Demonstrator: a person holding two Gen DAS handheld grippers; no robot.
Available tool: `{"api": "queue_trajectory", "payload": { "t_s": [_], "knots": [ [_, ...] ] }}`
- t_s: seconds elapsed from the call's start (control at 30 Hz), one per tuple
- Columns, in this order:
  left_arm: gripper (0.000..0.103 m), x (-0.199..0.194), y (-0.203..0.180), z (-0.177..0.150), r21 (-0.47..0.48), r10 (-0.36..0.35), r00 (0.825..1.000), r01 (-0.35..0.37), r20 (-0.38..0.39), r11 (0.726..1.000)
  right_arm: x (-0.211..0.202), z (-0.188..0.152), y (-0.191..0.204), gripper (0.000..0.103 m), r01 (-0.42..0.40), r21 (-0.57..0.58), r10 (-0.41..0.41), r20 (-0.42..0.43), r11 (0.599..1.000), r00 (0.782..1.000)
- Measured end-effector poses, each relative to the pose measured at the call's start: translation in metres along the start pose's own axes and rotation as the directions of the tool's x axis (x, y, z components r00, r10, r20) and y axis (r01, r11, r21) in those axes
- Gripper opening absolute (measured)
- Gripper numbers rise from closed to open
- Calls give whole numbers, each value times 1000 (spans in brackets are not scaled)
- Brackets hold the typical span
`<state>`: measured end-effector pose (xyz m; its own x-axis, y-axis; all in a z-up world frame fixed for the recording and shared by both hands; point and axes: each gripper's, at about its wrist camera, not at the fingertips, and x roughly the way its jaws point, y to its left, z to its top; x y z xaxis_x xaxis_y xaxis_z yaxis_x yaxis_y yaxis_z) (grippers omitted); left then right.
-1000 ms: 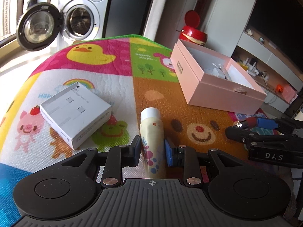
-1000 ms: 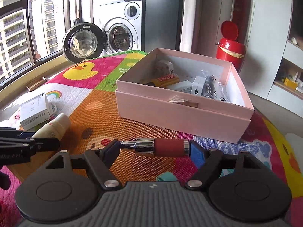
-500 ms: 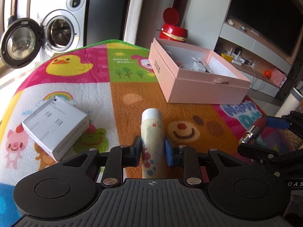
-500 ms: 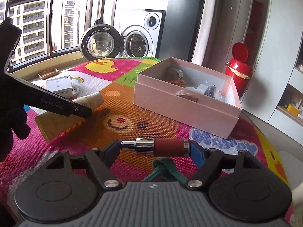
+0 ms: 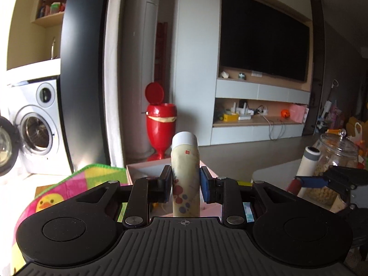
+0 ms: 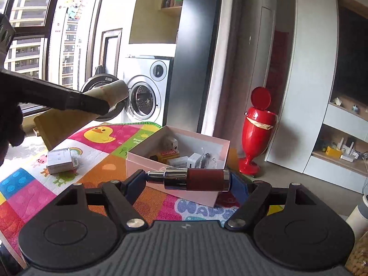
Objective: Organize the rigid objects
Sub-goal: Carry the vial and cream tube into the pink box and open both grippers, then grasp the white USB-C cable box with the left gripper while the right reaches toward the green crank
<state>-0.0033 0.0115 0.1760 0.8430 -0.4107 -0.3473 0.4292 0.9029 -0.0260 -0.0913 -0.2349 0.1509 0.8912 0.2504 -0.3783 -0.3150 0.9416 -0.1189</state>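
Holding small boxes and packets, pink box (image 6: 161,161) sits open on mat (image 6: 110,172). Left gripper (image 5: 185,181) clenched on cream bottle (image 5: 185,172), raised off mat since earlier; right gripper (image 6: 187,181) still clamps lipstick tube (image 6: 195,179) crosswise, near box.

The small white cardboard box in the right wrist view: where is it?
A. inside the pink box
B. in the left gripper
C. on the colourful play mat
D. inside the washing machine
C: the small white cardboard box lies on the colourful play mat, left of the open pink box.
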Motion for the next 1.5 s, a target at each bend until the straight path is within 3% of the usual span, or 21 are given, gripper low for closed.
{"api": "queue_trajectory", "payload": {
  "t_s": [0.17,0.23,0.33,0.57,0.73,0.83,0.93,1.0,1.07,1.2,1.33,1.43,1.5],
  "knots": [
    [33,80,11,43,-35,-10,999,9,-39,999,-2,-1,-5,78,14,-4,-14,-3,1000,1000],
    [30,107,21,40,-85,33,998,-37,-46,996,2,-4,-7,78,28,-4,-29,-20,1000,999],
    [31,119,37,20,-146,-13,996,0,-87,989,4,-11,-11,78,41,8,-40,-36,999,999],
    [31,68,44,-60,-190,-50,986,18,-162,982,35,-16,-28,78,38,87,-27,-127,996,992],
    [31,24,37,-119,-191,-91,969,47,-230,980,64,20,-33,78,-2,120,14,-100,993,995],
    [31,15,39,-147,-175,-43,954,-10,-296,984,97,62,-40,78,-28,171,44,-90,985,995],
    [31,6,44,-158,-174,-14,946,-45,-325,984,139,95,-44,79,-59,190,83,-120,980,989],
    [31,-5,48,-160,-172,-6,948,-52,-319,984,159,104,-39,80,-28,157,53,-155,987,987],
    [31,-15,50,-159,-161,15,952,-67,-306,985,173,103,-35,80,30,138,-2,-199,990,980],
    [31,-30,64,-155,-173,70,960,-121,-273,977,169,72,-36,80,-13,222,73,-264,975,962],
    [31,-44,91,-144,-225,170,964,-215,-203,950,138,25,-20,80,14,143,28,-285,990,958],
    [31,-52,123,-139,-320,251,954,-293,-167,901,117,-2,-9,80,27,87,-2,-282,996,959],
    [31,-52,150,-140,-390,313,934,-357,-173,849,102,-20,-3,80,24,78,-2,-276,997,961]
  ]
}}
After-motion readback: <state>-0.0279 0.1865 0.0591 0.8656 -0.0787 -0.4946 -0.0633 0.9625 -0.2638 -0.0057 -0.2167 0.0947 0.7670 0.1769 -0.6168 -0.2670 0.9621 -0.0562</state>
